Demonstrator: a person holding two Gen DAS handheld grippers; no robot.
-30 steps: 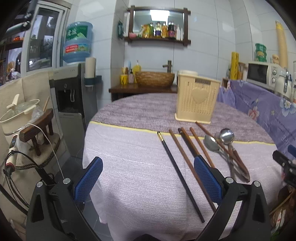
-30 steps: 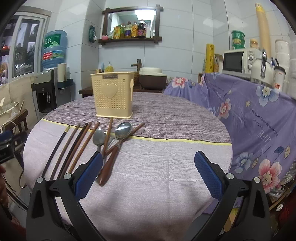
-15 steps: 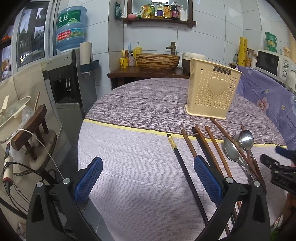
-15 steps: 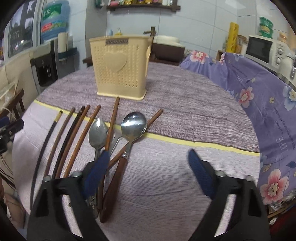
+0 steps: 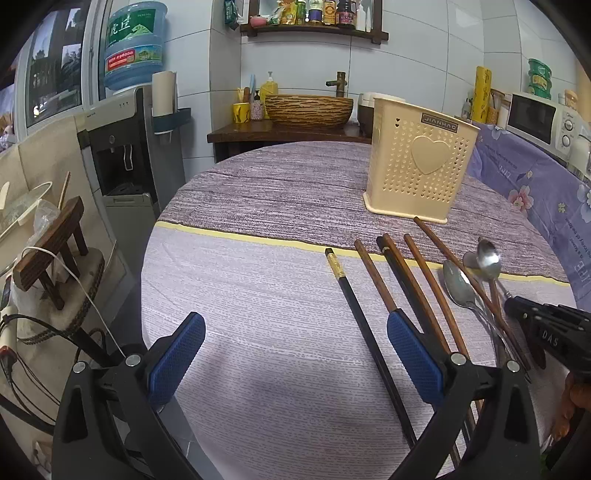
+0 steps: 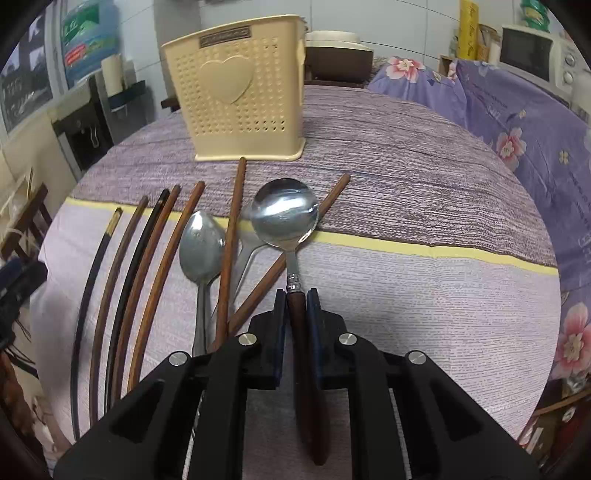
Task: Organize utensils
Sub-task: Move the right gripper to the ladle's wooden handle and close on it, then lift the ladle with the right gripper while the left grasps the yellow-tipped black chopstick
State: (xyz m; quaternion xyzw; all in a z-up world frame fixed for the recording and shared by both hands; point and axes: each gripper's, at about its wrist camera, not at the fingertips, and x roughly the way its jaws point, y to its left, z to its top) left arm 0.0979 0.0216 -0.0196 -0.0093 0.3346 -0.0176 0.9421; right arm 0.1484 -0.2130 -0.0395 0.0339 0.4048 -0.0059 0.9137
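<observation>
Right claw [image 6: 295,295] clamped on wooden-handled spoon [image 6: 285,218]. Left claw [image 5: 291,350] wide apart, holding nothing. Chopsticks [image 6: 155,266] alongside on bench [image 6: 424,302]; utensil holder [image 6: 240,88] behind.

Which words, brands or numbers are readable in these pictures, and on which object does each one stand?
"JIANHAO": dark plate on the cream utensil holder; blurred in the right wrist view.
"DAS": black body of the right gripper, seen from the left wrist view.
"LIFE": floral purple cloth, partly legible.
Large Chinese characters on the water bottle: visible, its red band too small.
Shelf bottles and microwave: unreadable.
</observation>
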